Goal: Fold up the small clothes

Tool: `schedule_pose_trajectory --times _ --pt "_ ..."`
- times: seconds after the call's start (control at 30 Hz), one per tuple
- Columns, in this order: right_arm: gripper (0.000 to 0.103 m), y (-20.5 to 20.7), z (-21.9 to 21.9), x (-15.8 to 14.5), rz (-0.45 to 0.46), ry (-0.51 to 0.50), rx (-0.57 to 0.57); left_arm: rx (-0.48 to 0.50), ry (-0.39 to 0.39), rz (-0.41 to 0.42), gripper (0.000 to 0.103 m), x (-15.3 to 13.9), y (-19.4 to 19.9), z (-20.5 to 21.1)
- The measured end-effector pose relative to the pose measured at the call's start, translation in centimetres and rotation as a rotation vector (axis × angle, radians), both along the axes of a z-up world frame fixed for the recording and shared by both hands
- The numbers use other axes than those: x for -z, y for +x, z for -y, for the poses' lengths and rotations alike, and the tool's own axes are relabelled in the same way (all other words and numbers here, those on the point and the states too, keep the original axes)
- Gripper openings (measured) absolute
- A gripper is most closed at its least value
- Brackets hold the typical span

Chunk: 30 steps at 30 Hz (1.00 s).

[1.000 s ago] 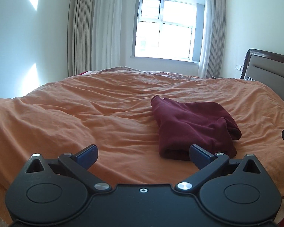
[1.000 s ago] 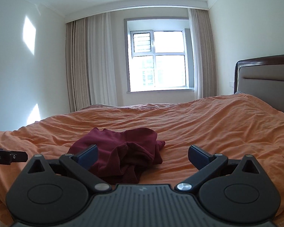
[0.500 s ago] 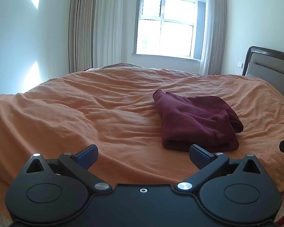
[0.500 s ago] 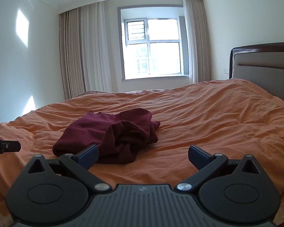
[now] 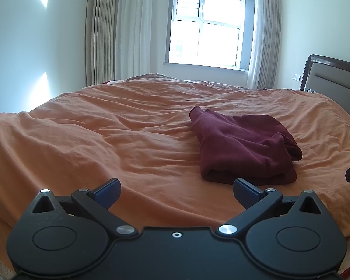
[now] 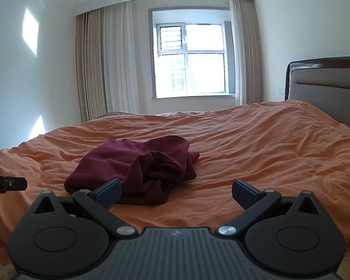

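Maroon garment [image 5: 242, 144] lying on orange bedspread [image 5: 105, 135], bundled in rough fold, loose end bunched at right side. Left gripper [image 5: 176, 190] and right gripper [image 6: 176, 190] both spread wide, empty, short of cloth. Fold seemingly near done; tidying probably left.

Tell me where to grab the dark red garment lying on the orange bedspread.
Probably the bunched right end of the dark red cloth garment, coming from the right tool side: loose raised folds there, while its left part lies flat.

Bed [image 5: 128, 140]: covered by a rumpled orange duvet.
On it: one maroon garment [image 5: 242, 144], folded, lying alone toward the headboard side.
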State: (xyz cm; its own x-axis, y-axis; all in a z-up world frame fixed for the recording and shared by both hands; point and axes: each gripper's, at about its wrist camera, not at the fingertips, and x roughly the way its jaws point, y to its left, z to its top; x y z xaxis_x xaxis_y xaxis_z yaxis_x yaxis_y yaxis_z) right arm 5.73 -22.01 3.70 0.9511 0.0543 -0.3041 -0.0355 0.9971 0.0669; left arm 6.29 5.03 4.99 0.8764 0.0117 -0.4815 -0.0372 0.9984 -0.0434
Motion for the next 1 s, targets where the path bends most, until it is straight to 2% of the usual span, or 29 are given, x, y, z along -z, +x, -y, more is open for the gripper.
schedule_pose_trajectory --times 0.43,0.8,1.0 --pt "0.103 0.5 0.0 0.3 -0.018 0.001 0.001 0.003 -0.001 -0.024 0.102 0.5 0.6 0.2" --pt "0.103 1.3 0.0 0.9 -0.042 -0.009 0.000 -0.030 0.028 -0.083 0.102 1.2 1.8 0.6" --pt "0.103 1.7 0.2 1.3 -0.058 -0.010 0.004 -0.057 0.008 -0.126 0.102 1.6 2.7 0.3"
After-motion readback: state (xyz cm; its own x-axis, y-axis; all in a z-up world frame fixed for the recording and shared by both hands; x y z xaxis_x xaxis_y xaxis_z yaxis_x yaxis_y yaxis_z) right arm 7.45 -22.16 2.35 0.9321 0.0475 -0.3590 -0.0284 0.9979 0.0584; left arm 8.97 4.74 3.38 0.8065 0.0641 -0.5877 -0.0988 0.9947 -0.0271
